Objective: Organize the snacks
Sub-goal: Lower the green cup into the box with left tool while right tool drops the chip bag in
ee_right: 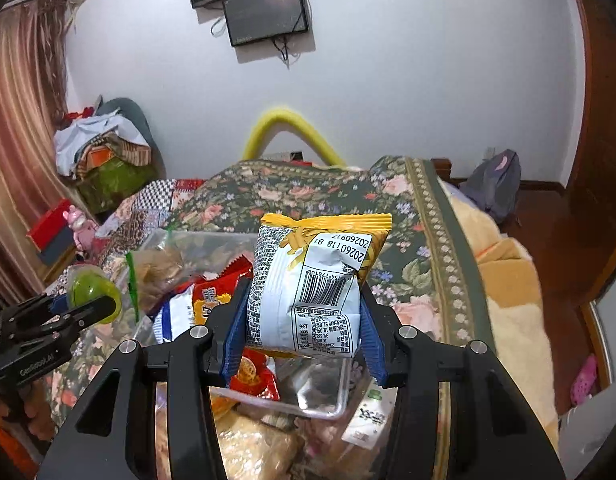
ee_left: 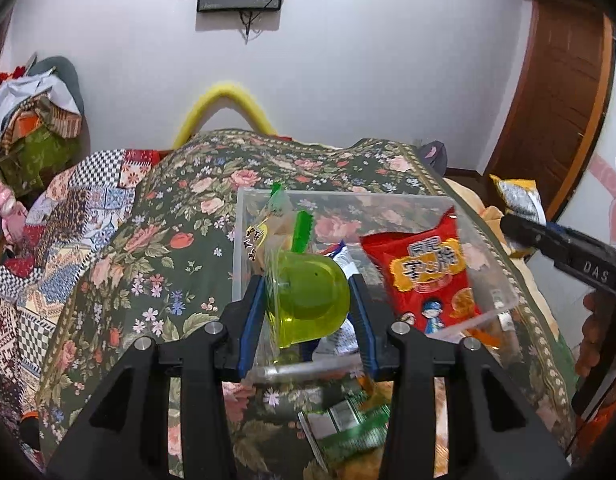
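My left gripper [ee_left: 308,300] is shut on a green jelly cup [ee_left: 310,300] and holds it above the near left part of a clear plastic box [ee_left: 496,300]. The box holds a red snack bag [ee_left: 424,276] and a green-sealed pastry pack [ee_left: 268,224]. My right gripper [ee_right: 304,316] is shut on a white and yellow chip bag [ee_right: 312,280], held above the box's [ee_right: 320,408] near right corner. The left gripper with the jelly cup [ee_right: 94,292] shows at the left of the right wrist view. The chip bag [ee_left: 518,196] shows at the right of the left wrist view.
The box sits on a bed with a floral cover [ee_left: 180,208]. Loose snack packs lie in front of the box: a green and white one [ee_left: 348,424] and pale bags [ee_right: 252,440]. A beige blanket [ee_right: 504,280] lies at the right. A pile of clothes [ee_right: 104,148] is at the far left.
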A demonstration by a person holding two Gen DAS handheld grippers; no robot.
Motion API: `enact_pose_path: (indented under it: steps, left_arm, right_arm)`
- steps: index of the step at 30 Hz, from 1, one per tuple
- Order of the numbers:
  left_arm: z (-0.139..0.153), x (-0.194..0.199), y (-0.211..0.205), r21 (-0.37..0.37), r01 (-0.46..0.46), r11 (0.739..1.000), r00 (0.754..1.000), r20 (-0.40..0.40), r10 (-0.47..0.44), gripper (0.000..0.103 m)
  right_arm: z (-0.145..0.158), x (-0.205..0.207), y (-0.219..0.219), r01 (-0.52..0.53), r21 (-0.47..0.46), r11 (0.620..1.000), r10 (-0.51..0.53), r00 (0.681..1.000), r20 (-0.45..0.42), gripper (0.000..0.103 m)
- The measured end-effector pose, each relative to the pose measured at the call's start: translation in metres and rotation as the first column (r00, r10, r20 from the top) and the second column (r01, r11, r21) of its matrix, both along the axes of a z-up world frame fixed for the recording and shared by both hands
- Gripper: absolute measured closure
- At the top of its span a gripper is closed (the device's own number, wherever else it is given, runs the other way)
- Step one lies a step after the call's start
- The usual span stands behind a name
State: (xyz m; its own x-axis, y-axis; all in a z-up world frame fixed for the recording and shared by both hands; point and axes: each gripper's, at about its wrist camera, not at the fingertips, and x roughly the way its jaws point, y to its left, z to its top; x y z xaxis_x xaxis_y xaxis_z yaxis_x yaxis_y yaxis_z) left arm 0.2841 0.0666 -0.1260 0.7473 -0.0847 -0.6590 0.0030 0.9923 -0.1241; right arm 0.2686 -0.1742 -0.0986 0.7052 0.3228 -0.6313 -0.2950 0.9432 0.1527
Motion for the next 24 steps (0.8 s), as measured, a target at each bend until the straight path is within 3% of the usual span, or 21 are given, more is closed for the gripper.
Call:
enact_pose_path:
  steps: [12,19,24]
  left_arm:
    - [-0.019,0.015,-0.001,0.004,0.008,1.0,0.999,-0.045,-0.008,0.061]
    - [-0.016,0.008,-0.002,-0.004,0.017,1.0,0.998,-0.053,-0.018,0.06]
    - [-0.002,-0.004,-0.003,0.001,0.023,1.0,0.999,-0.037,-0.023,0.06]
  right_arm:
    - [-0.034,0.011,0.009,-0.049,-0.045,0.998,0.044,0.993,-0.108,0.055]
    - [-0.029,0.006,0.007,-0.051,-0.067,0.996,0.044,0.993,-0.106,0.052]
    - [-0.018,-0.009,0.003,-0.048,-0.093,0.995,0.042,0.997,-0.063,0.042]
